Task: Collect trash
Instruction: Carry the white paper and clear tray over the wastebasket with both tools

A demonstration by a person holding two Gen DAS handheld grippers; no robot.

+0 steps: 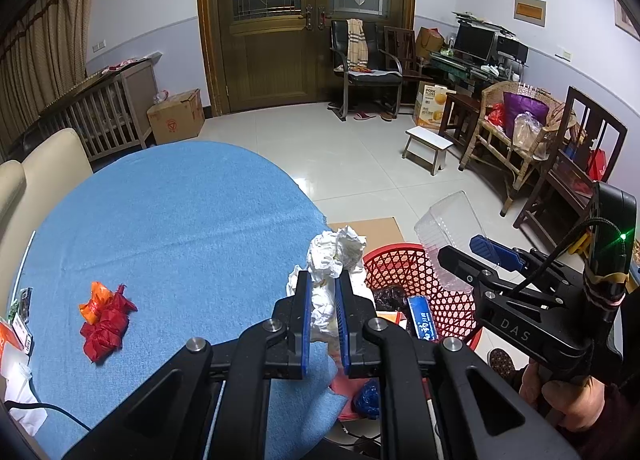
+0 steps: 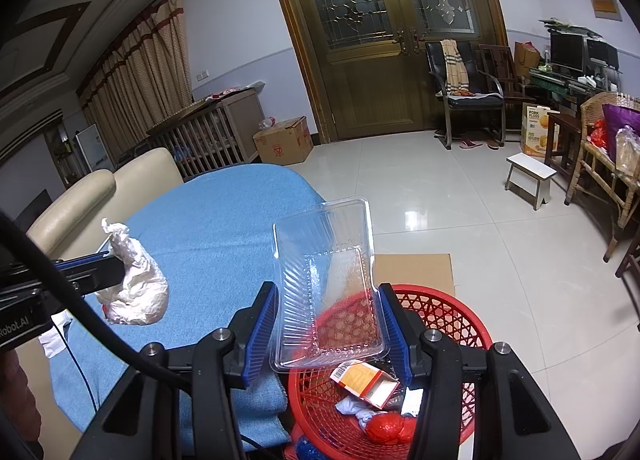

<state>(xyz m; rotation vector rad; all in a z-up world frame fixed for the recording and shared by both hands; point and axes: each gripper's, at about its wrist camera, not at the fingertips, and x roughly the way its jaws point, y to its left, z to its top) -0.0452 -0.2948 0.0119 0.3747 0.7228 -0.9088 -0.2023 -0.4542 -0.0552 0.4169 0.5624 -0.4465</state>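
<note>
Gripping crumpled paper (image 1: 334,260) and clear tray (image 2: 328,280) above red basket (image 2: 452,312).

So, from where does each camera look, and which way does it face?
Left wrist: sits on the left tongs, facing the blue table and door; they grip a paper wad; right tongs and a hand show.
Right wrist: sits on the right tongs, over the red basket, holding a clear tray; left tongs show.
Shared: table, basket, door, wad, tray.

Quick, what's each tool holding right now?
Left tool: closed on the crumpled white paper.
Right tool: closed on the clear plastic tray, above the red basket.
</note>
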